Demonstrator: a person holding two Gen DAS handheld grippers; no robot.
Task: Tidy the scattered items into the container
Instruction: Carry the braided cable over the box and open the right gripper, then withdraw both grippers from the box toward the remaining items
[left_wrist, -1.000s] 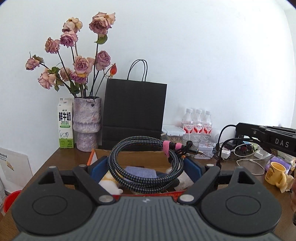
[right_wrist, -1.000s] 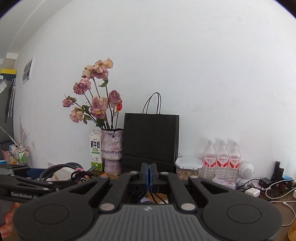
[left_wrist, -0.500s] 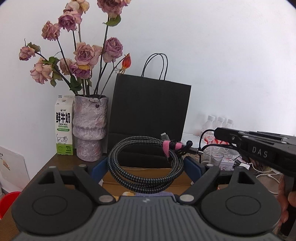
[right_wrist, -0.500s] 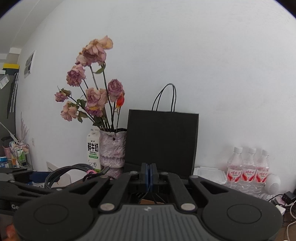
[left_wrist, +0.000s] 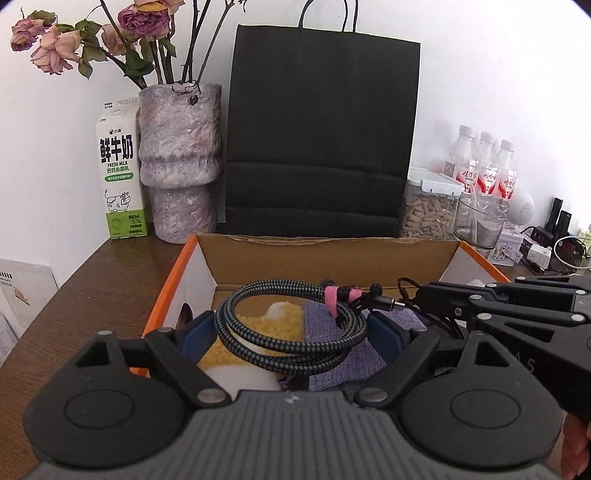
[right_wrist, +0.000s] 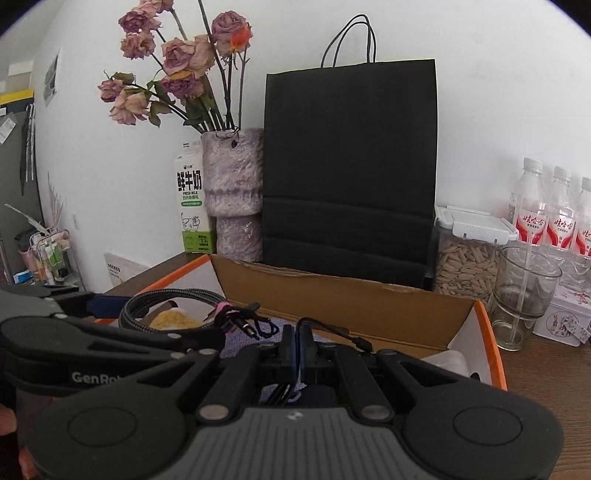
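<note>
Holding stock, as your two wrist cameras show it:

- Left gripper (left_wrist: 291, 334): your blue pads are spread wide, with the coiled braided cable (left_wrist: 291, 332) held between them, bound by a pink strap (left_wrist: 334, 297). The coil hangs over the open cardboard box (left_wrist: 332, 254).
- Right gripper (right_wrist: 296, 345): your pads are pressed together, pinching a thin black cord (right_wrist: 332, 328) that trails off to the right over the box.
- Cardboard box: orange outside, brown inner walls, flaps open. Inside lie a yellow-and-white soft item (left_wrist: 258, 325) and a lavender cloth (left_wrist: 369, 354).
- Counter (left_wrist: 96, 284): dark wood grain, set against a plain white wall (left_wrist: 498, 74).
- Behind the box, along the wall, left to right: a fresh milk carton (left_wrist: 120, 170); a mottled purple vase (left_wrist: 181, 158) of dried pink roses (right_wrist: 177, 62); a black paper bag (left_wrist: 321, 133) with cord handles, standing upright; a clear lidded tub of seeds (left_wrist: 428, 210); a glass tumbler (right_wrist: 524, 295); three water bottles with red labels (left_wrist: 484, 166).
- Far right edge: a small printed tin (right_wrist: 565, 321), chargers and white cables (left_wrist: 546, 247).
- Far left, in the right wrist view: a rack of small bottles (right_wrist: 48, 254), beyond the counter's edge.
</note>
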